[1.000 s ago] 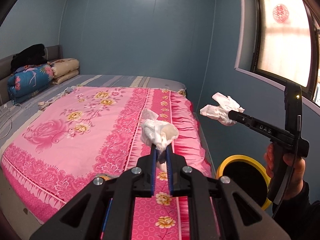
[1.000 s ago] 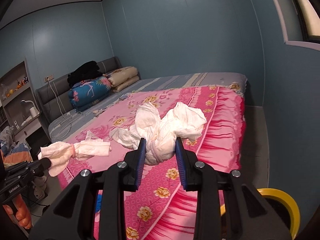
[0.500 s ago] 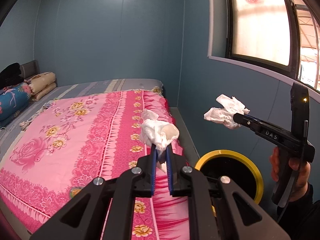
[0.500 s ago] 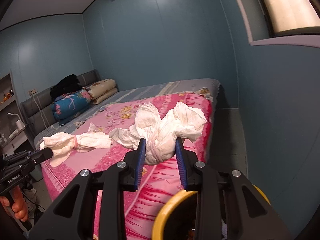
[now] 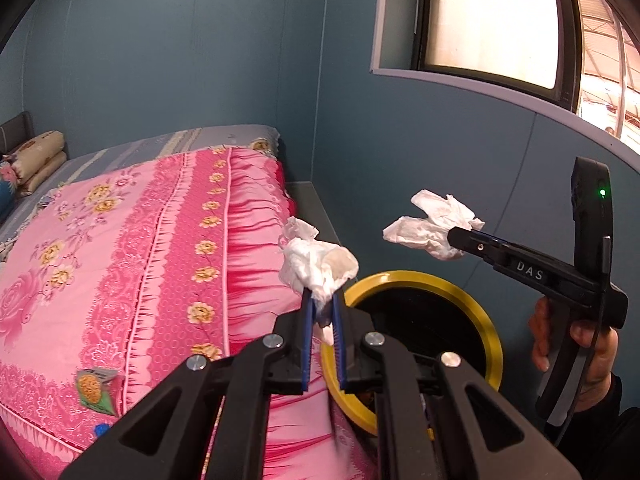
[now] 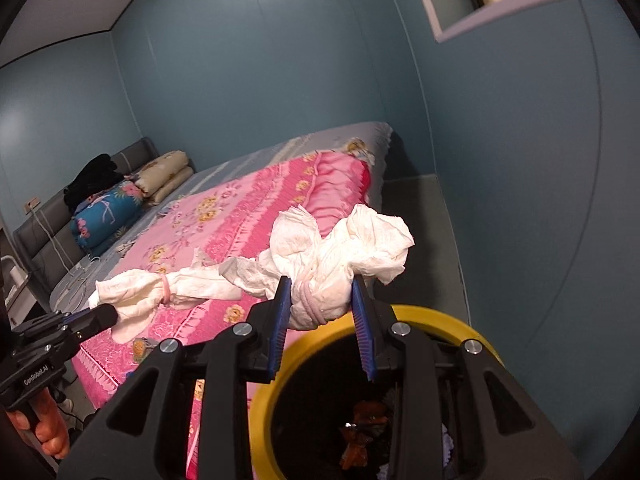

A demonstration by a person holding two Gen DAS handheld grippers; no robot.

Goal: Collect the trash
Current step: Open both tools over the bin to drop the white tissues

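My left gripper (image 5: pixel 322 300) is shut on a crumpled white tissue wad (image 5: pixel 316 264), held just over the near rim of a black bin with a yellow rim (image 5: pixel 480 308). In the right wrist view that same gripper (image 6: pixel 114 312) shows at the left, its tissue (image 6: pixel 152 292) tied with a pink band. My right gripper (image 6: pixel 320 288) is shut on a bigger white tissue bundle (image 6: pixel 344 252), also bound with a pink band, above the bin's yellow rim (image 6: pixel 436 314). Seen from the left wrist, the right gripper (image 5: pixel 452 236) and its tissue (image 5: pixel 432 226) hang above the bin's far side.
The bed with a pink floral blanket (image 5: pixel 140 260) lies left of the bin. A green snack wrapper (image 5: pixel 96 390) rests near its corner. Orange and dark trash (image 6: pixel 360 420) lies in the bin. The blue wall (image 6: pixel 500 160) stands close on the right, and folded quilts (image 6: pixel 120 212) sit at the headboard.
Both grippers swung right from over the bed toward the bin and sank a little, still holding their tissues. The bin's opening now lies right under both sets of fingers.
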